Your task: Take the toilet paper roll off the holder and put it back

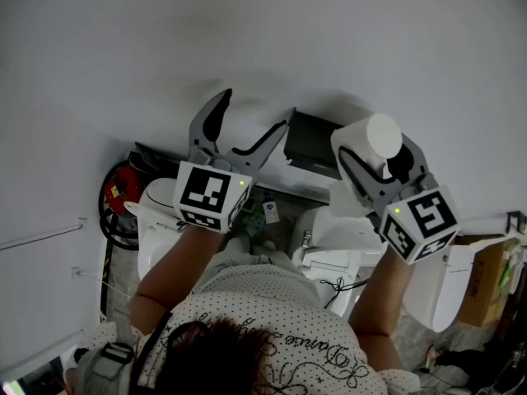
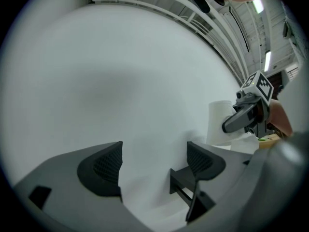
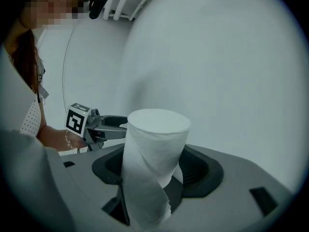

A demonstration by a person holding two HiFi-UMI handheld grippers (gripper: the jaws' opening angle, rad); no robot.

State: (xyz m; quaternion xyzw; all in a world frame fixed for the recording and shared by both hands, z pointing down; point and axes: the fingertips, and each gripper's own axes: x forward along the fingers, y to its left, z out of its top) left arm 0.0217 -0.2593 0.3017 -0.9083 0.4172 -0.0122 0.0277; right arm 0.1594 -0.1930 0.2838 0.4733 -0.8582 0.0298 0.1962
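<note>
R gripper (image 1: 372, 161) pads mostly hidden behind the toilet paper roll (image 1: 375, 138), which it clamps upright w/ jaws wide round it. In the R gripper view a loose sheet hangs over the jaw throat. Holder (image 1: 311, 145) is a dark box on the wall (image 1: 247, 31) btwn the two grippers; the roll covers its right end, detail hard to make out. L gripper (image 1: 254, 112) jaws spread wide, nothing btwn them, one tip near holder's left edge. Below both grippers: toilet (image 1: 338, 233), partly blocked by the person's arms. Red coil (image 1: 118, 189) left of L gripper. Cardboard box (image 1: 486, 282) right of R gripper, cut off at frame edge.
</note>
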